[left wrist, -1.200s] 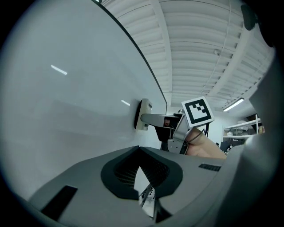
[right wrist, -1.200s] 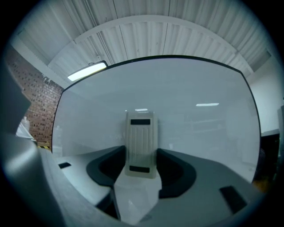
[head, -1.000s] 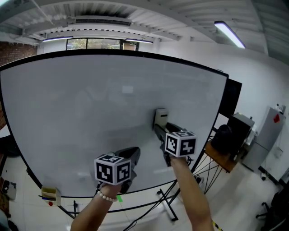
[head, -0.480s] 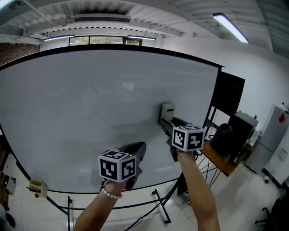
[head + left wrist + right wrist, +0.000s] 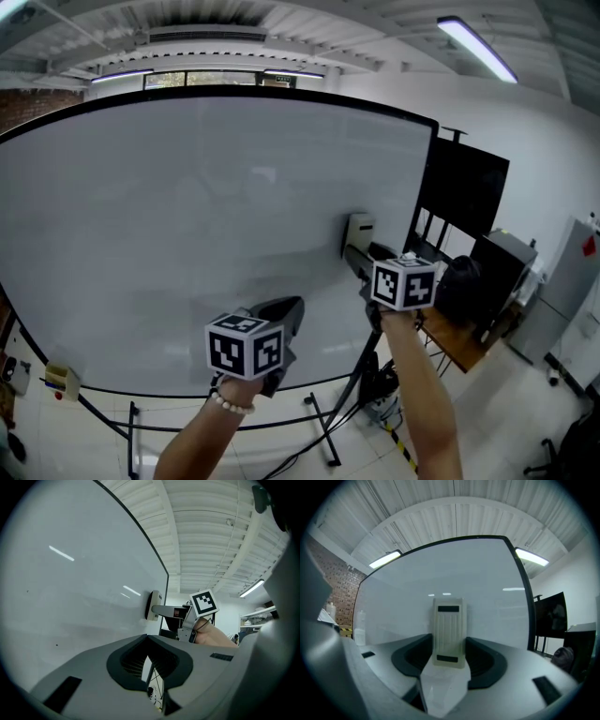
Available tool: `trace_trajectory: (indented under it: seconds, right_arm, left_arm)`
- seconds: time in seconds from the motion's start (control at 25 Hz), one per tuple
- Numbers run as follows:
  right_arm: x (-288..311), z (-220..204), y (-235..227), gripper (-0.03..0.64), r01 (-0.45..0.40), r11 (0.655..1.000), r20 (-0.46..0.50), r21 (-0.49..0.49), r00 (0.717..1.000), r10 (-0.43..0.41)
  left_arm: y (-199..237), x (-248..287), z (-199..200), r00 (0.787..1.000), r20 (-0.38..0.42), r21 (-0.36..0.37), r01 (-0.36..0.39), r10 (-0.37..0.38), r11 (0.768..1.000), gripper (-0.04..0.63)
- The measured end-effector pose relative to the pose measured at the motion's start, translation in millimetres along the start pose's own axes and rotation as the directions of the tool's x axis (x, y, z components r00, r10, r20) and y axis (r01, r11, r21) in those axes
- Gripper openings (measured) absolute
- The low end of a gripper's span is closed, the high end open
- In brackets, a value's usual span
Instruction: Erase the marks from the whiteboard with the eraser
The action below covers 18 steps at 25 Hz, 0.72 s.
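- The eraser (image 5: 359, 228) is pressing flat against the whiteboard (image 5: 187, 234), low on its right side and near the right edge.
- It is showing as a pale cream block with a ribbed back and 2 dark bars, 1 near each end, in the right gripper view (image 5: 449, 632).
- The right hand-held gripper (image 5: 357, 251) is clamping the eraser between its 2 jaws, 1 on each long side, and is holding it up against the board.
- The board is looking almost clean: no written lines are showing anywhere in the head view, only faint grey smears and reflections of the ceiling lights (image 5: 478, 47).
- In the left gripper view, 2 tiny dark specks (image 5: 26, 591) are sitting on the board's surface; I cannot tell whether they are ink or dirt.
- Judging from this, the erasing is appearing to be nearly or wholly finished, with at most a last pass over the smears and specks remaining.
- The left hand-held gripper (image 5: 289, 309) is hovering lower and further left, just in front of the board, with its jaws drawn together on nothing and only a thin slit showing below the pads.
- Past the board's right edge, a black screen (image 5: 464, 202) is standing, and the board's black stand legs (image 5: 328, 431) are spreading over the floor below.
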State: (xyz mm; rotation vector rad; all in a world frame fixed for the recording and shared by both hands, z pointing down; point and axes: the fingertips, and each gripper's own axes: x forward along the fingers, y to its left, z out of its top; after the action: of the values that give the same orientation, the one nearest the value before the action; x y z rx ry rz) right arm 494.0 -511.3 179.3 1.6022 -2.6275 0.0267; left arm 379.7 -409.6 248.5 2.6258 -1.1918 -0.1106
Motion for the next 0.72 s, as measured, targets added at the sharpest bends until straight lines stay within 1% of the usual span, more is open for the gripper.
trace_trajectory:
  seconds: [0.24, 0.56, 0.72]
  right_arm:
    - [-10.0, -11.8, -55.1, 0.25, 0.026, 1.0, -0.016, 0.009, 1.0, -0.025]
    - [-19.5, -11.8, -103.6, 0.249, 0.047, 0.999, -0.016, 0.004, 0.999, -0.047]
    - [-23.6, -13.6, -120.4, 0.249, 0.054, 0.999, -0.012, 0.006, 0.998, -0.054]
  left_arm:
    - [-13.9, 27.2, -8.7, 1.0, -0.005, 0.017, 0.003, -0.003, 1.0, -0.012]
    - [-27.4, 54.6, -21.0, 0.999, -0.036, 0.015, 0.017, -0.017, 1.0, -0.012]
    - [-29.4, 61.3, -27.2, 0.998, -0.052, 0.015, 0.02, -0.02, 1.0, -0.012]
